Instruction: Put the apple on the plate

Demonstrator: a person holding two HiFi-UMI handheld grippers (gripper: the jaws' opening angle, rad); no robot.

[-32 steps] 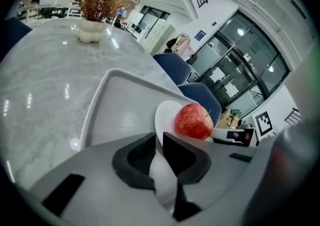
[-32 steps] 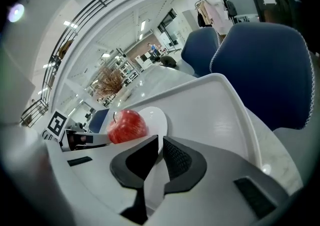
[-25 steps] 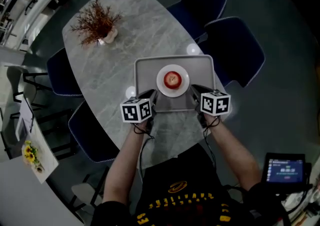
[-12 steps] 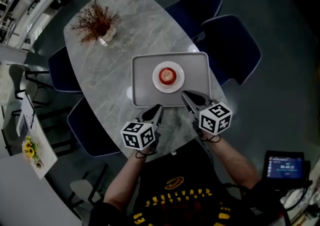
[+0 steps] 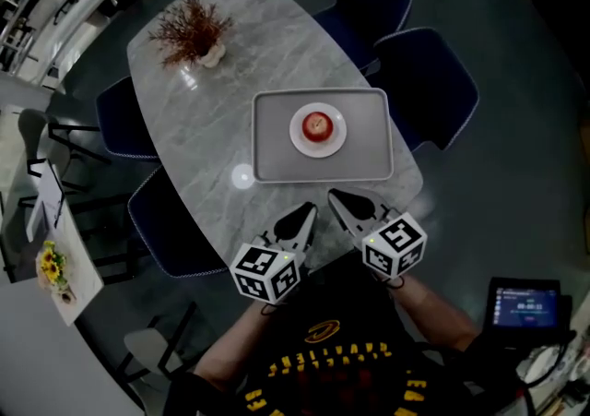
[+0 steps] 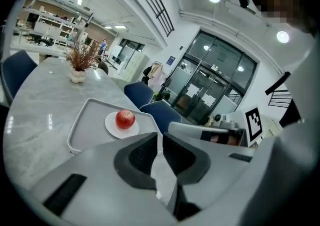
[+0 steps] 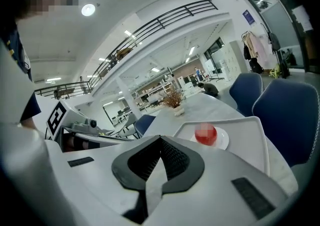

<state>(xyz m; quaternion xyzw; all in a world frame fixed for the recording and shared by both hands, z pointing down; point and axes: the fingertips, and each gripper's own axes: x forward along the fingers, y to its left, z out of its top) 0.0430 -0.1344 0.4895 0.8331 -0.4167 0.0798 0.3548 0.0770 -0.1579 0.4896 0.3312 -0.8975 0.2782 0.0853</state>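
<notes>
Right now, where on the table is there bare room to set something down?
Widest: the bare tabletop between the dried plant and the tray. Also the tray floor on either side of the plate. Crowded: the tray's middle, where the apple sits on the plate.

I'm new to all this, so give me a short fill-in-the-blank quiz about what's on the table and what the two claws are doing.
1. A red ____ sits on the white plate.
2. The plate rests on a grey ____ on the marble table.
3. The left claw and the right claw are both shut and hold ____.
Missing words: apple; tray; nothing.
</notes>
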